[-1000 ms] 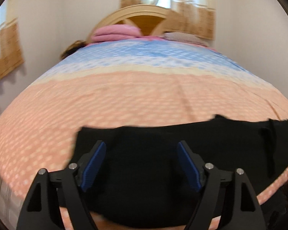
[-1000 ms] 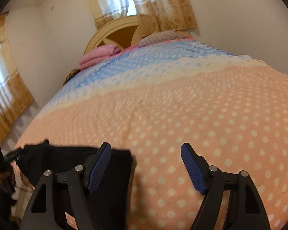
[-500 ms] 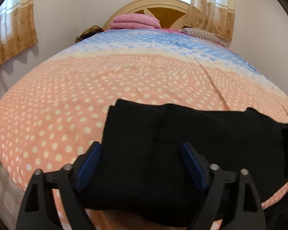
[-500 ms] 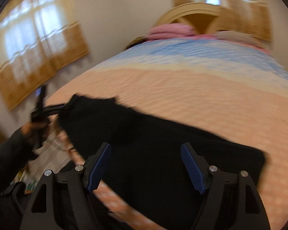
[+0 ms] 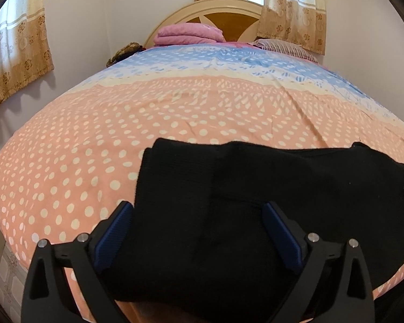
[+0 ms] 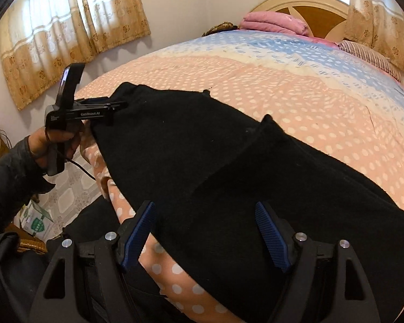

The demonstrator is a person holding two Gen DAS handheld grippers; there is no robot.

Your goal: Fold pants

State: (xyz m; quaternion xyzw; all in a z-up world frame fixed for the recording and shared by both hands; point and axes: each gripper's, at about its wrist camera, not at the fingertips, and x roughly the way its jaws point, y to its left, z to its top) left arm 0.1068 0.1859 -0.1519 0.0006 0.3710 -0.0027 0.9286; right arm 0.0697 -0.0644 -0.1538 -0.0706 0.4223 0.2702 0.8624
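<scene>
Left wrist view: we are hovering our left tongs (image 5: 198, 227), which have just been spreading wide, over the black knit pants (image 5: 256, 202) lying flat on the peach polka-dot bed cover (image 5: 80, 148), pads pressing nothing.

Right wrist view: our right tongs (image 6: 204, 231), just widening, are straddling the pants' near edge without pinching.
</scene>
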